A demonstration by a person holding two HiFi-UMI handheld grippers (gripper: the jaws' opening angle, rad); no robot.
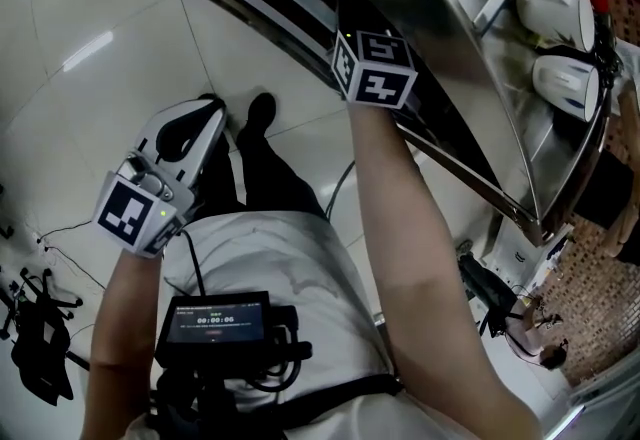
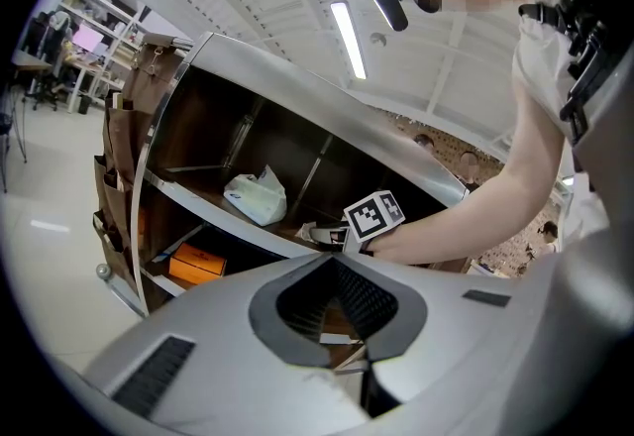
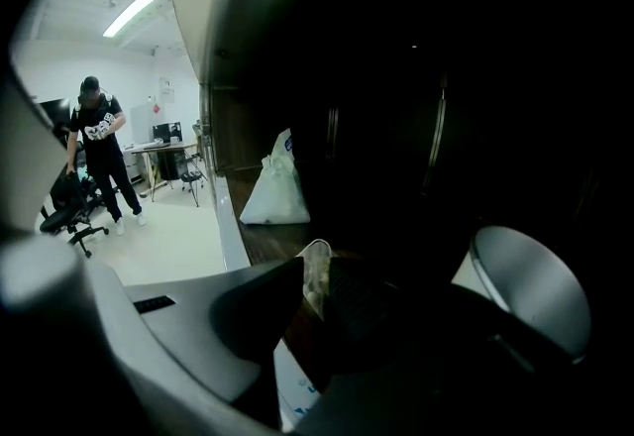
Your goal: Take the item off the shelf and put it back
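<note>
My right gripper (image 3: 317, 277) reaches into the dark middle level of a metal shelf (image 2: 198, 201). Its jaws are shut on a thin white plastic packet (image 3: 315, 271), whose edge sticks up between the pads, with blue print showing lower down. In the head view only the right gripper's marker cube (image 1: 374, 68) shows at the shelf's edge; the jaws are hidden under the shelf. The left gripper view also shows the right gripper (image 2: 317, 234) on that level. My left gripper (image 1: 210, 110) hangs low by my left leg, away from the shelf, shut with nothing between its jaws.
A tied white bag (image 3: 274, 191) sits further along the same level. An orange box (image 2: 195, 269) lies on the level below. Two white kettles (image 1: 560, 38) stand at the head view's right. A person (image 3: 99, 142) stands by chairs and a desk across the tiled floor.
</note>
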